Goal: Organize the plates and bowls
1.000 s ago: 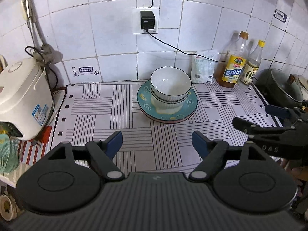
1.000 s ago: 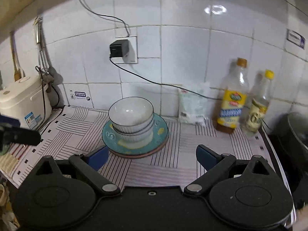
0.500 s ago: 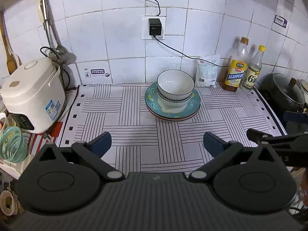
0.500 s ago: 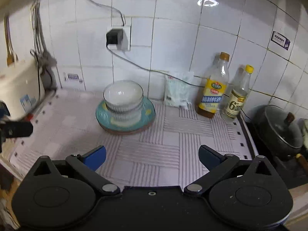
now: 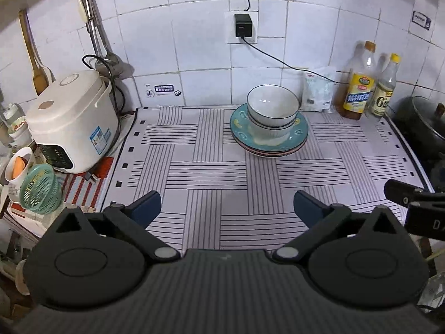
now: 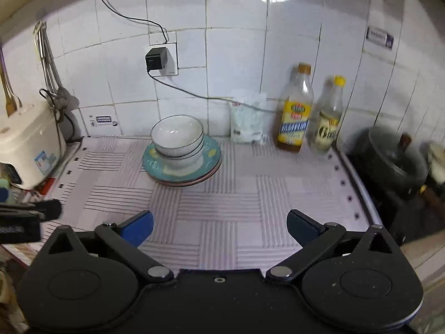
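Note:
White bowls (image 5: 272, 108) are stacked on a teal plate (image 5: 297, 136) that lies on a pink plate, at the back of the striped mat (image 5: 205, 172). The stack also shows in the right wrist view, bowls (image 6: 178, 136) on the teal plate (image 6: 211, 153). My left gripper (image 5: 226, 206) is open and empty, low over the mat's front, well short of the stack. My right gripper (image 6: 219, 226) is open and empty, over the mat's front right. Each gripper's tip shows at the edge of the other's view.
A white rice cooker (image 5: 72, 119) stands at the left with a green basket (image 5: 40, 189) and a cup in front of it. Two bottles (image 5: 358, 91) and a white bag (image 5: 318, 89) stand at the back right. A dark pot (image 5: 422, 125) sits at the right. A charger cable hangs from the wall socket (image 5: 242, 27).
Both grippers have drawn back and up from the stack, so more of the counter shows. Both stay open and empty. The stack has not moved.

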A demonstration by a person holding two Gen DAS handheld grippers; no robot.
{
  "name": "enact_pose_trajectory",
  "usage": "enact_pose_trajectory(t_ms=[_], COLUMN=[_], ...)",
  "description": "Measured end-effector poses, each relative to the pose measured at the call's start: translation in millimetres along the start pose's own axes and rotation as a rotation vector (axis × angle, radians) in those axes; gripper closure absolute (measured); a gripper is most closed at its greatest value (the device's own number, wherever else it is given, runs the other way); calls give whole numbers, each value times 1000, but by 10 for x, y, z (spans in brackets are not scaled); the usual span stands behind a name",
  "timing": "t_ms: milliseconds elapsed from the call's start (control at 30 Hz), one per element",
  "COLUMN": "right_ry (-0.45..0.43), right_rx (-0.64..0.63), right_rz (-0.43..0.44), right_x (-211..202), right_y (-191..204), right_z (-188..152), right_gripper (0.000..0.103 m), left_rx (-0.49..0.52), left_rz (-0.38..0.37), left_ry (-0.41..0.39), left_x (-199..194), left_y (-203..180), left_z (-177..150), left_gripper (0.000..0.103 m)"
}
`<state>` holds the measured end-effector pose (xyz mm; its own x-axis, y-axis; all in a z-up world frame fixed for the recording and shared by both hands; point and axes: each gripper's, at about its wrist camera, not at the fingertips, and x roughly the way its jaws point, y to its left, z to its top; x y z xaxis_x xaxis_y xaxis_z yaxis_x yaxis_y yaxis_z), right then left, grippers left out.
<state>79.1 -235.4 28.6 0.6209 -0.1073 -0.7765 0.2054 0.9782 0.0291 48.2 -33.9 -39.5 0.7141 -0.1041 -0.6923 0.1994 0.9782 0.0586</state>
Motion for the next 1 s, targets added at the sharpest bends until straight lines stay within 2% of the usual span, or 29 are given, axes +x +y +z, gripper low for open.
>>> enact_pose_trajectory(t_ms=[367, 1000], right_ry=[-49, -53], right_rx=[3, 14], right_rz=[-8, -29], right_x=[-205, -286], right_y=[-11, -62], right_z=[-134, -212], right_gripper=[0, 0], left_rx=[-22, -36], left_rz=[-21, -11], left_ry=[-32, -31], left_x=[-121, -146], left_y=[23, 39], left_z=[-100, -168], left_gripper=[0, 0])
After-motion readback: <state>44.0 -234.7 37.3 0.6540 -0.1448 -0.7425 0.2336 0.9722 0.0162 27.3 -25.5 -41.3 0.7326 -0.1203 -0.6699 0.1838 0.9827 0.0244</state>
